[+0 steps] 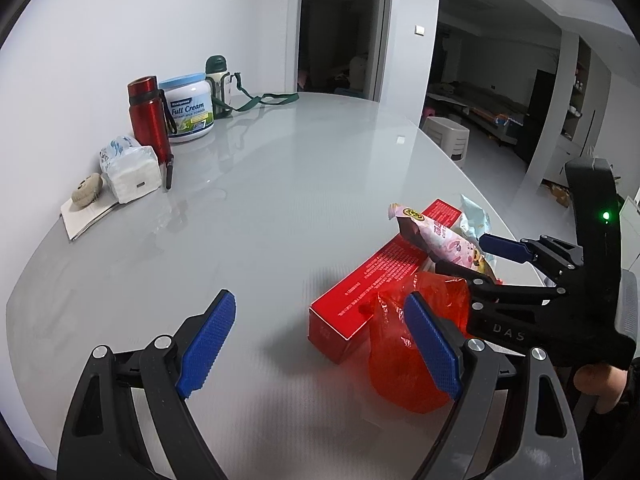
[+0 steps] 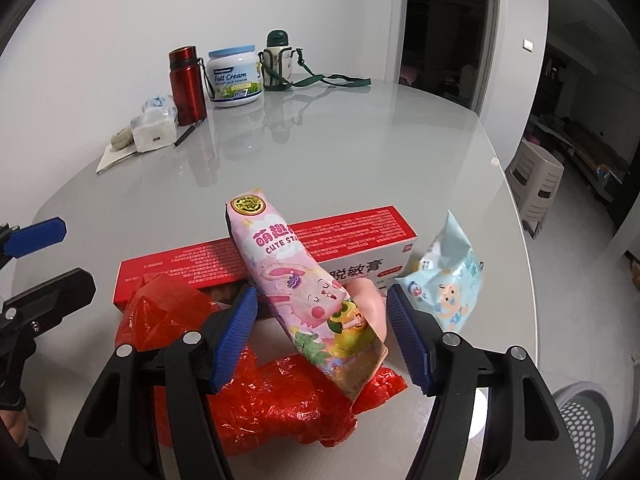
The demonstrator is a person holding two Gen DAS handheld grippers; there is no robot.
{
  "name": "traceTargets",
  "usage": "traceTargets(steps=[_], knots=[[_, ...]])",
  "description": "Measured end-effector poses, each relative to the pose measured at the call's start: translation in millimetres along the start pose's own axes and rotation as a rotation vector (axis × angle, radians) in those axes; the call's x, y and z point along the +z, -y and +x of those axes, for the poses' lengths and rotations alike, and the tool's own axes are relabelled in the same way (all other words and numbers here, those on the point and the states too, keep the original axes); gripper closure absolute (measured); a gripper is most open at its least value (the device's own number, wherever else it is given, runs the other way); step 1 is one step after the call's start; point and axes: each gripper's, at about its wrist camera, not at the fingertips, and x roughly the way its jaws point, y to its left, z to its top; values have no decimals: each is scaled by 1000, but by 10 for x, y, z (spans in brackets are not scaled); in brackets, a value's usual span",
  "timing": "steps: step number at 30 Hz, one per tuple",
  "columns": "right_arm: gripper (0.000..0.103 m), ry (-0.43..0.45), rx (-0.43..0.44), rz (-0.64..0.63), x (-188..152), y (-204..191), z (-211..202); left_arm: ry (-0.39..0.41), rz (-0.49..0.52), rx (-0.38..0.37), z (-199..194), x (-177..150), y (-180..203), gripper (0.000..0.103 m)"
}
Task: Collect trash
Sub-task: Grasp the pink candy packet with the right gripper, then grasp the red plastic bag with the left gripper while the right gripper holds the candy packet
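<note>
Right tongs (image 2: 322, 334) agape astride pink wrapper (image 2: 304, 292)

I see: long box (image 2: 280, 240) red, white print | snack packet (image 2: 304, 292) pink, cartoon rabbit | plastic bag (image 2: 280, 400) red | small packet (image 2: 448, 284) pale blue, cartoon figure | flask (image 2: 186, 84) red | table (image 2: 340, 152) glossy grey
</note>
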Motion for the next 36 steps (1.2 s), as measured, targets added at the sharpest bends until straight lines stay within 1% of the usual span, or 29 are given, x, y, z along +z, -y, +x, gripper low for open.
traceTargets(steps=[1, 5, 6, 11, 16, 21, 26, 29, 34, 36], knots=[[54, -4, 6, -3, 3, -5, 1, 1, 0, -1, 1, 1, 1, 19], [59, 8, 12, -1, 4, -20, -34, -1, 1, -4, -3, -3, 0, 19], [63, 10, 13, 3, 0, -20, -49, -2, 2, -5, -4, -10, 1, 19], [64, 39, 32, 45, -45, 29, -162, 0, 7, -17, -28, -32, 26, 19], [64, 87, 50, 127, -94, 146, -356, 6, 14, -31, -70, -52, 74, 19], [64, 135, 30, 215, -185, 307, -599, 14, 30, -49, -138, -78, 178, 19], [64, 162, 3, 281, -362, 458, -838, 26, 50, -96, -229, -112, 320, 18], [64, 175, -9, 325, -517, 547, -974, 30, 78, -119, -246, -153, 456, 15], [64, 178, -34, 379, -767, 625, -1145, 8, 119, -131, -150, -256, 691, 15], [64, 180, -40, 395, -852, 646, -1203, 13, 132, -127, -117, -283, 767, 15]])
